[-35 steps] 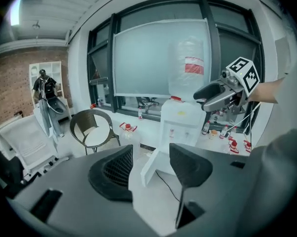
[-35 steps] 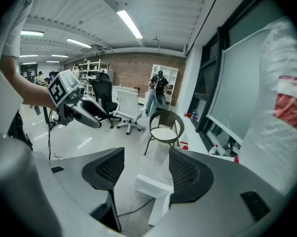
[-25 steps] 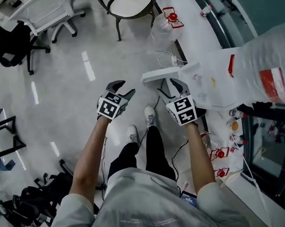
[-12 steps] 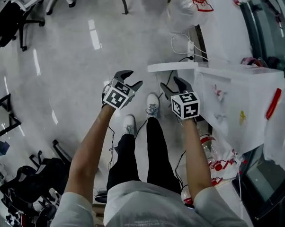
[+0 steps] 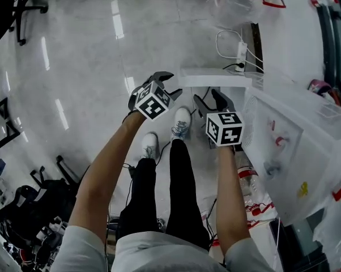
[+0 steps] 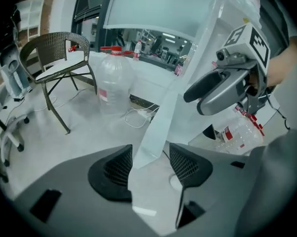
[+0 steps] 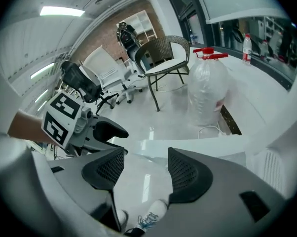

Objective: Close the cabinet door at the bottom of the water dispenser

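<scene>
**Both hand-held grippers released at the open door; closing swing not yet begun**

Head view: the door (image 5: 216,75) juts out from the dispenser (image 5: 284,152) over the floor. The left hand-held gripper (image 5: 170,84) hangs just beside its free end, and the right hand-held gripper (image 5: 209,101) is near its face, above the person's shoes (image 5: 180,123). Left gripper view: the jaws are apart and hold nothing, and the door's edge lines up in the gap beyond them; I cannot tell if it touches. Right gripper view: the jaws are apart and empty, the door's top edge lies across just past the tips, and a bottle (image 7: 207,95) stands farther off. This looks like the approach step. Next, the left likely needs to catch the free edge and swing it toward the dispenser's front, with the right clearing that path.
</scene>
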The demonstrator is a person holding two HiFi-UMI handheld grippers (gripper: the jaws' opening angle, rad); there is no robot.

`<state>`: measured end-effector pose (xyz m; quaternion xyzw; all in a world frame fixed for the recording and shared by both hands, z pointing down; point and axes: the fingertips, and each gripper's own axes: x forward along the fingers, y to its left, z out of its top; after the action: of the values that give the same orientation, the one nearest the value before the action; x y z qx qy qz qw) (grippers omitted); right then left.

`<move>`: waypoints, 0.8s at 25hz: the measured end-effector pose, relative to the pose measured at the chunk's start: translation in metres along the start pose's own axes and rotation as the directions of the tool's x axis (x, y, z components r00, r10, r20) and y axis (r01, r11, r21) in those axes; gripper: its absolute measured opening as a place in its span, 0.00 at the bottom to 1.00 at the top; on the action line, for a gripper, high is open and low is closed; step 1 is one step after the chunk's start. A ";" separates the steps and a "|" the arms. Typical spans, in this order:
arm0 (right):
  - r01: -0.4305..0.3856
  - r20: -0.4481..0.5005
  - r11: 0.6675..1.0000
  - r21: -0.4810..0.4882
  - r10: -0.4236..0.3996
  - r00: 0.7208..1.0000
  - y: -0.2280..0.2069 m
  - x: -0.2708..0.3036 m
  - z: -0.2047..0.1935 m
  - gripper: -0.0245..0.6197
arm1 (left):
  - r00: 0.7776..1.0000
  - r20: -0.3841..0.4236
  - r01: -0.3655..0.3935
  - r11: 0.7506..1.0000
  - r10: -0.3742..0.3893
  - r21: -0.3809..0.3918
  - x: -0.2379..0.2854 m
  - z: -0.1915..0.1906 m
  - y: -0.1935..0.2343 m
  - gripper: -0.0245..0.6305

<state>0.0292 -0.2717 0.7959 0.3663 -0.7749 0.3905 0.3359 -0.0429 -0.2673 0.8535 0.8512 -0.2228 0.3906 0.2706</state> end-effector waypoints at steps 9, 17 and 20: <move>0.008 -0.040 0.999 0.035 -0.007 0.999 -0.006 0.001 -0.045 0.50 | 0.998 0.027 -0.064 0.997 0.064 0.031 0.043 0.001 0.002 0.39; 0.073 0.016 0.992 0.103 -0.075 0.997 -0.007 -0.019 -0.076 0.50 | 0.997 0.065 -0.031 0.997 0.035 -0.064 0.041 -0.017 -0.030 0.38; 0.110 0.074 0.979 0.169 -0.124 0.990 0.001 -0.031 -0.087 0.50 | 0.995 0.100 -0.002 0.992 0.015 -0.127 0.038 -0.029 -0.044 0.38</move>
<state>0.0643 -0.1879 0.8108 0.4539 -0.7305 0.4169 0.2942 -0.0103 -0.2223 0.8870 0.8498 -0.2643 0.3336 0.3110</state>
